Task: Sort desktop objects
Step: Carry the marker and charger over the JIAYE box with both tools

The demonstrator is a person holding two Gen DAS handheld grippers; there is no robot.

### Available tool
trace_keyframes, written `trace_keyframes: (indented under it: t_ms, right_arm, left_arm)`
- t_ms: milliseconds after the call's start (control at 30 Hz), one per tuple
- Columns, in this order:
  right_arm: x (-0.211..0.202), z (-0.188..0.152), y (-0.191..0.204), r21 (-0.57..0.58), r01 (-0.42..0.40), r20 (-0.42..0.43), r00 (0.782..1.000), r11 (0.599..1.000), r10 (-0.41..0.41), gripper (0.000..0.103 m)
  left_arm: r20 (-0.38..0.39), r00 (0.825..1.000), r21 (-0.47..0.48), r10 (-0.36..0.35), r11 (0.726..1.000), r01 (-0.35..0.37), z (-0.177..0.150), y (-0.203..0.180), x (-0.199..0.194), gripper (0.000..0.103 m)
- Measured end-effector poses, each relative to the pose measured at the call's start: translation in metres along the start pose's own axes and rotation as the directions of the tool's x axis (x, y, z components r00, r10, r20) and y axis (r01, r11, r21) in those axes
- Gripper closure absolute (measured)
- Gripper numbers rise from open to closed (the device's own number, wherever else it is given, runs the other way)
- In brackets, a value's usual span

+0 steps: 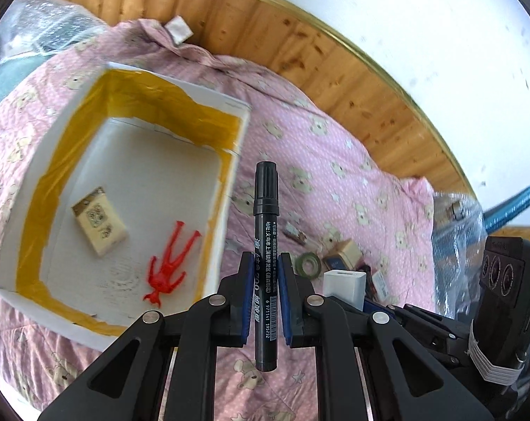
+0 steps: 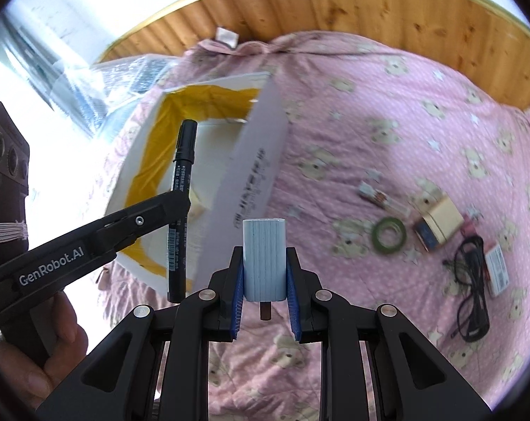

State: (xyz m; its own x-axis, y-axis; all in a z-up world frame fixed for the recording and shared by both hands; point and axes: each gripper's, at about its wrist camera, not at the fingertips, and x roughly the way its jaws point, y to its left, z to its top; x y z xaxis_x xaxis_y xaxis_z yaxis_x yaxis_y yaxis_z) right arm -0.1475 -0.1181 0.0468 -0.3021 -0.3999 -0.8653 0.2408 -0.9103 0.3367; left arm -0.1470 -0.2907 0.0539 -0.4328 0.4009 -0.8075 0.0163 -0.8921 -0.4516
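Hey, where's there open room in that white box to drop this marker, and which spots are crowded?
Inside the white box, the floor is bare along the far yellow-taped wall, beyond the beige packet and the red figure. The near end holds both. On the pink bedspread, the clutter around the green tape roll is crowded; beyond it is open.

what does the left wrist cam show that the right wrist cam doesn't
Only the left wrist view shows the box floor, with a red figure and a beige pack lying on it. Only the right wrist view shows the black cable on the bedspread and the ribbed white block gripped by the right gripper. Both show the black marker clamped in the left gripper, the white box and the green tape roll.
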Motion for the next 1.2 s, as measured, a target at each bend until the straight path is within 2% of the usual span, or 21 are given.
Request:
trace_keyframes:
  t_ms: [300, 600, 833, 1033, 1100, 1167, 1200]
  right_arm:
    - [-0.003, 0.036, 0.050, -0.099, -0.032, 0.028, 0.999, 0.995, 0.035, 0.081]
    - [0.017, 0.074, 0.084, -0.170, -0.043, 0.022, 0.999, 0.984, 0.047, 0.081]
    - [0.050, 0.109, 0.092, -0.195, -0.040, -0.007, 0.999, 0.980, 0.039, 0.081]
    - [0.079, 0.130, 0.094, -0.207, -0.047, -0.037, 0.999, 0.977, 0.040, 0.080]
    - [0.089, 0.135, 0.094, -0.211, -0.061, -0.044, 0.998, 0.976, 0.053, 0.080]
    - [0.101, 0.139, 0.092, -0.212, -0.078, -0.061, 0.996, 0.974, 0.066, 0.077]
    - [0.107, 0.140, 0.089, -0.204, -0.078, -0.068, 0.996, 0.976, 0.065, 0.077]
  left_arm:
    - [0.063, 0.998, -0.093, 0.020, 0.996, -0.014, 0.026, 0.038, -0.020, 0.089]
    - [0.075, 0.996, -0.156, 0.046, 0.987, -0.034, 0.058, 0.073, -0.013, 0.089]
    - [0.050, 0.996, -0.196, 0.069, 0.979, -0.058, 0.091, 0.105, 0.013, 0.089]
    - [0.007, 0.995, -0.216, 0.096, 0.972, -0.092, 0.111, 0.130, 0.051, 0.089]
    - [-0.007, 0.997, -0.217, 0.083, 0.973, -0.083, 0.115, 0.136, 0.063, 0.089]
    - [-0.036, 0.998, -0.212, 0.053, 0.976, -0.059, 0.118, 0.142, 0.079, 0.086]
    - [-0.054, 0.997, -0.218, 0.050, 0.974, -0.061, 0.119, 0.147, 0.088, 0.077]
